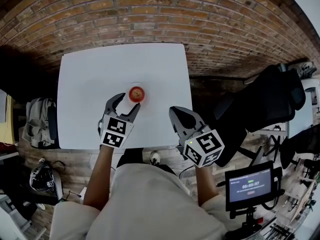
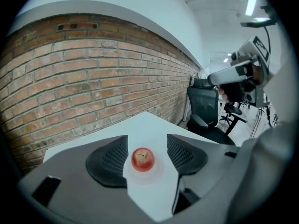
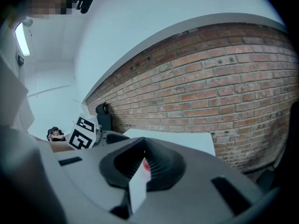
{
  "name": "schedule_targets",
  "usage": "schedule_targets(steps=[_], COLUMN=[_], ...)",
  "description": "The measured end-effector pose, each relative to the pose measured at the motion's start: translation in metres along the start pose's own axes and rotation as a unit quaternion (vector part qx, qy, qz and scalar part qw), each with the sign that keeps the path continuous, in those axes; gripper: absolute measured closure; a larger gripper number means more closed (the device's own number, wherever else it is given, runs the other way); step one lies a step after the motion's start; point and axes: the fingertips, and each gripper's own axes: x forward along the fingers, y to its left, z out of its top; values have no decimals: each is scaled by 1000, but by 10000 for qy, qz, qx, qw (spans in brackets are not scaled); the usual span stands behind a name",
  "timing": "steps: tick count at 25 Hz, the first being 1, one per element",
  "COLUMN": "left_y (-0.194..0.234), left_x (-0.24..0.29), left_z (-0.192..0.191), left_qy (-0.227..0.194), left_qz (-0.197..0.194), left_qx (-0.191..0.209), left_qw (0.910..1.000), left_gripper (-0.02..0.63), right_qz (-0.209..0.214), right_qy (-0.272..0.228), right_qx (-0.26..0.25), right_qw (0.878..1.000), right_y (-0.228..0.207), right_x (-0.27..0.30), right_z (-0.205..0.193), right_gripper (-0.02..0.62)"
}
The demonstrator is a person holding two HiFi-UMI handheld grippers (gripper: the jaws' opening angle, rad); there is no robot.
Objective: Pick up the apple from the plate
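Head view with both gripper views. A brick wall (image 1: 150,14) is running behind a white square table (image 1: 90,84), which is standing against it on a wooden floor (image 1: 75,166). The person (image 1: 145,204) is standing at the table's near edge, both forearms reaching forward. A black office chair (image 1: 270,104) is standing to the right of the table, and a small screen (image 1: 250,185) is glowing on a stand at the lower right.

The left gripper (image 1: 130,100) is hovering over the near part of the table, angled down toward the plate. Its fingers are standing spread, with nothing pinched. In the left gripper view the apple is showing in the gap between the two ribbed pads (image 2: 112,155) but lying ahead of them, with bare table on either side, so neither pad is touching it. The right gripper (image 1: 176,115) is hanging at the table's near right corner, well apart from the plate. Its fingers are standing nearly pressed together, leaving only a thin slit, through which a strip of white table and a sliver of red are showing in the right gripper view – nothing is held there.

A small round pale plate (image 1: 145,93) is lying near the table's middle, just beyond the left gripper's fingertips. The apple (image 1: 136,92) – red, stem upward – is sitting in the centre of that plate.
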Motion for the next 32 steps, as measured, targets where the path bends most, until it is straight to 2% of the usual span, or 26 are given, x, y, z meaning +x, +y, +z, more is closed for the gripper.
schedule_targets(steps=[14, 25, 32], left_y=[7, 12, 12], left_x=[39, 65, 82], left_z=[-26, -48, -65], left_qy=[425, 755, 965], left_qz=[-346, -551, -772], left_qx=[1, -4, -48], left_qw=[9985, 9956, 9923], left_gripper=[342, 298, 296], right_qz=[-252, -300, -318], right_qy=[245, 514, 660], right_qx=[241, 379, 451], right_qw=[9991, 9975, 9963], right_y=[-14, -19, -20], right_x=[12, 25, 32], right_z=[-15, -34, -44], right_gripper=[592, 592, 592])
